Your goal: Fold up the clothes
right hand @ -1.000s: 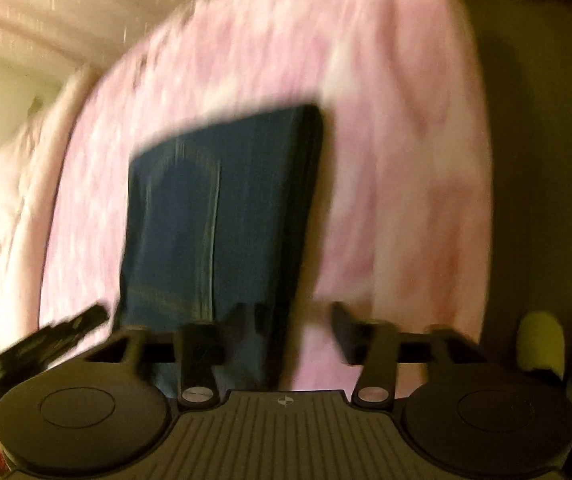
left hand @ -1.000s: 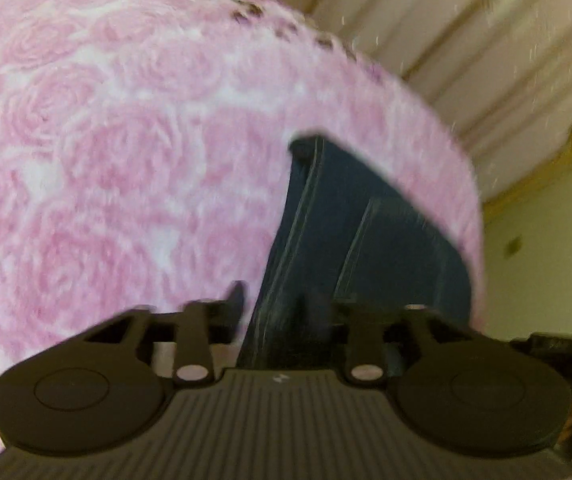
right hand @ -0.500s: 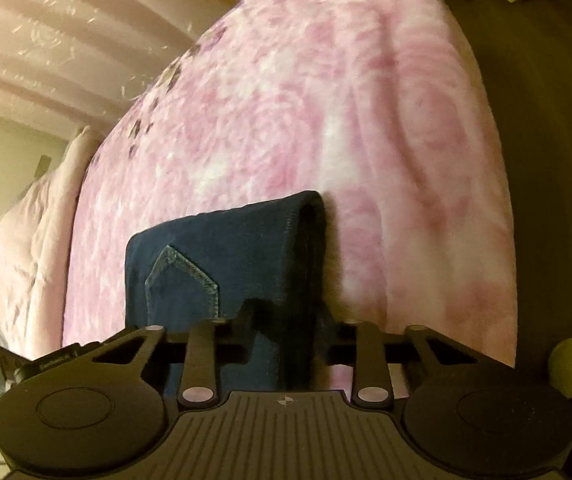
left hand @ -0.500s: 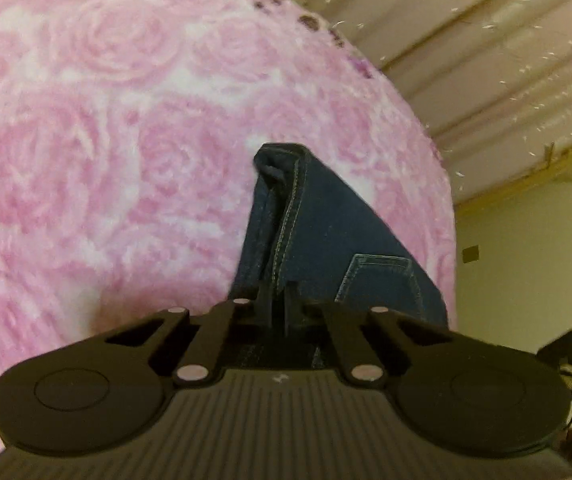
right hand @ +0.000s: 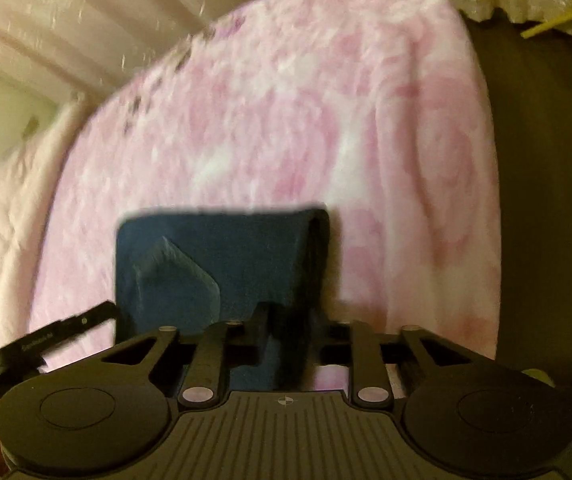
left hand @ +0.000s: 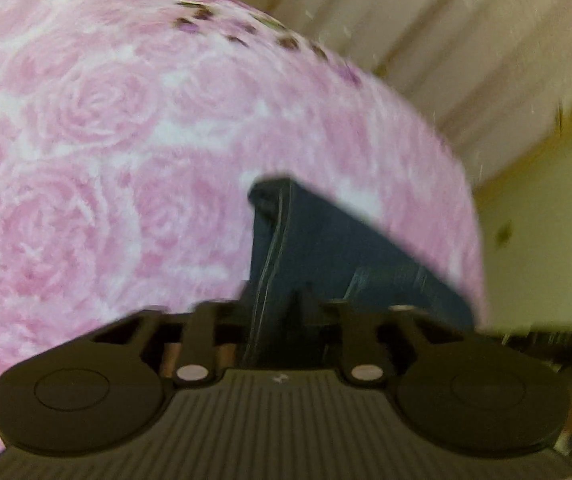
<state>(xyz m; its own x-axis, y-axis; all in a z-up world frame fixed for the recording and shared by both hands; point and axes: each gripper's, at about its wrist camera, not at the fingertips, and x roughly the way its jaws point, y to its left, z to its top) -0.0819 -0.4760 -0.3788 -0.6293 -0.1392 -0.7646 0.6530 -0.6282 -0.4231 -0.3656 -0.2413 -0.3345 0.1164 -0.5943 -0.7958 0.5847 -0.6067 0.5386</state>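
Folded jeans (right hand: pixel 222 264) on blanket (right hand: pixel 286 120) — right edge near drop.

Both tools are matte black plastic. On the left tool (left hand: pixel 274 308), a ribbed grey-black plate with fine lengthwise grooves carries a small pale mark at its front centre. A round black disc with a shallow inset circle sits on either side of the plate. Two slim black link arms rise from the plate's front corners, each pinned by a pale round rivet. The right tool (right hand: pixel 289 328) shows the same ribbed plate, side discs, open triangular cut-outs and pale rivets, with a small crosshair mark.
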